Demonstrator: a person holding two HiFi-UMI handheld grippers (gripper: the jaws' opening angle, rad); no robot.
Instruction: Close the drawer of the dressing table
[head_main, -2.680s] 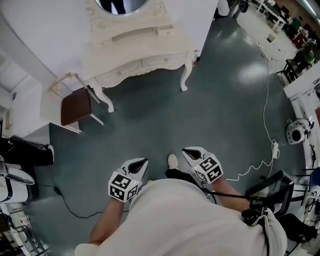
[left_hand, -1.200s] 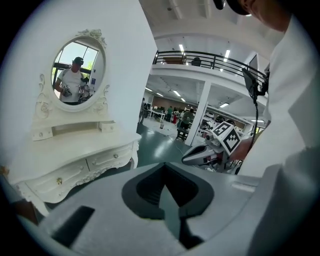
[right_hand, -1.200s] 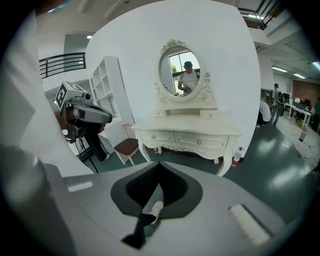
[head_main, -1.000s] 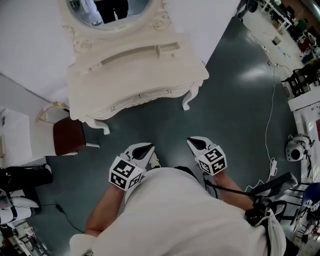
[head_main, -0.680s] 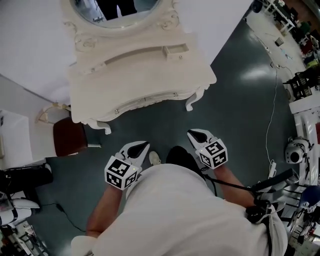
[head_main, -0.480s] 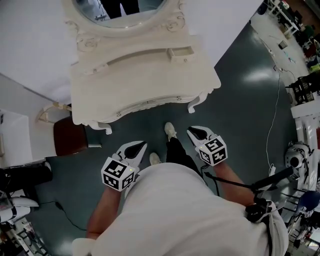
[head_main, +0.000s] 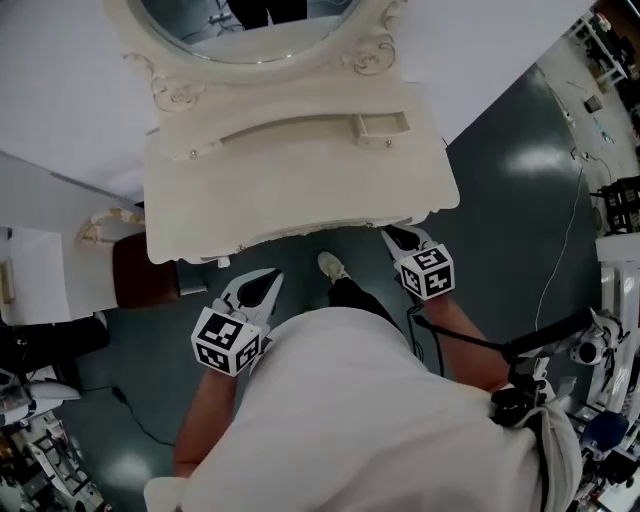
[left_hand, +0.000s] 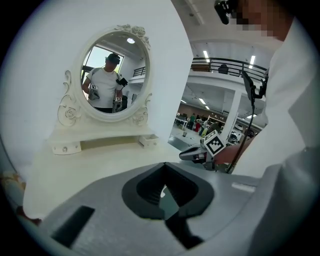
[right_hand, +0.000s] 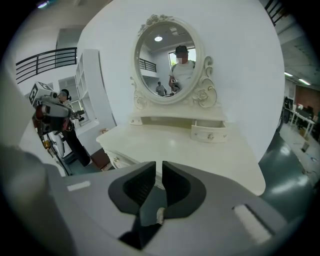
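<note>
The cream dressing table (head_main: 300, 190) with its oval mirror (head_main: 250, 30) stands right in front of me. On its back shelf, at the right, a small drawer (head_main: 380, 125) with a round knob sticks out; the same drawer (right_hand: 209, 134) shows in the right gripper view. My right gripper (head_main: 400, 238) is at the table's front right edge, its jaws opening by a narrow gap with nothing between them. My left gripper (head_main: 255, 285) hangs just short of the front edge at the left, its jaws together and empty.
A brown-seated chair (head_main: 140, 270) stands left of the table beside a white cabinet (head_main: 40, 270). The person's shoe (head_main: 333, 267) is under the table's front edge. A cable (head_main: 570, 240) and gear lie on the grey floor at the right.
The person has walked up to the dressing table, which now fills the top of the head view. Both grippers have moved forward with them, the right one up to the table's front edge.
</note>
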